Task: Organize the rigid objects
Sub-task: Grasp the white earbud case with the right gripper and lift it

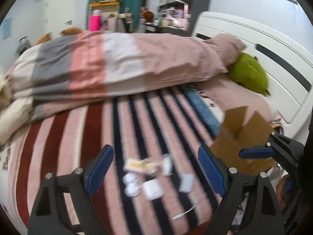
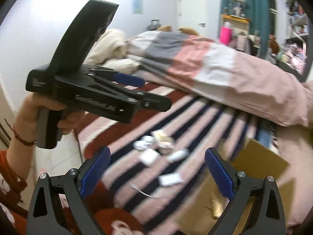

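Note:
Several small white objects lie in a loose cluster on the striped blanket of a bed; they also show in the right wrist view, blurred. An open cardboard box sits at the bed's right edge, also low right in the right wrist view. My left gripper is open and empty, above the cluster. It also shows in the right wrist view, held in a hand. My right gripper is open and empty, near the cluster and the box.
A folded pink, white and grey duvet lies across the back of the bed. A green cushion rests by the white headboard. Shelves and clutter stand behind. Floor tiles show left of the bed.

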A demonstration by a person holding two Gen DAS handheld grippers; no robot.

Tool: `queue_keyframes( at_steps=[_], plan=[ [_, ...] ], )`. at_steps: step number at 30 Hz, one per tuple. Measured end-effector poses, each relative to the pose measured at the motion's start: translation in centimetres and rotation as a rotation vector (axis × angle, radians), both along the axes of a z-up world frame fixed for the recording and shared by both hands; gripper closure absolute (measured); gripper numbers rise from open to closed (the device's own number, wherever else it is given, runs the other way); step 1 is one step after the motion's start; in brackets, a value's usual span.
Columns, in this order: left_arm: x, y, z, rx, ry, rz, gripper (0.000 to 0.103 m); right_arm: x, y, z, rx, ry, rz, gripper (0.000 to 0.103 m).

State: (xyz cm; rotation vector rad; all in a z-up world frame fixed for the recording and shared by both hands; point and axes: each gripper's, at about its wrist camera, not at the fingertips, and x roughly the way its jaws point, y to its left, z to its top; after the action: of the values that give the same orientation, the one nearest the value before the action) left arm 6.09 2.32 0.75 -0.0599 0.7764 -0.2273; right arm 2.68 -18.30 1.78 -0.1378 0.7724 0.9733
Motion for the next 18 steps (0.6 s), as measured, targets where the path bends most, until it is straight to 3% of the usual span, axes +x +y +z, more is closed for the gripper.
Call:
queue_keyframes(
  at_steps=[4,9,14,18],
  plan=[
    [-1.2,4.3,-2.9,0.002,0.029,0.060,0.017,-1.2,6.1,-2.1,-0.033,0.051,0.103,0.006],
    [-2.3,7.1,-6.8,-0.020,0.080,0.090,0.017,-0.3,10.3,-7.7,-0.079,0.168,0.084,0.007],
    [-2.8,8.8,-9.3,-0.064,0.123,0.111,0.017,1.7,11.5,-14.0,-0.140,0.279,-0.023,0.029],
    [-2.7,9.1,-10.0,-0.065,0.132,0.117,0.017,3.2,12.4,-17.0,-0.178,0.333,-0.064,0.045]
  ],
)
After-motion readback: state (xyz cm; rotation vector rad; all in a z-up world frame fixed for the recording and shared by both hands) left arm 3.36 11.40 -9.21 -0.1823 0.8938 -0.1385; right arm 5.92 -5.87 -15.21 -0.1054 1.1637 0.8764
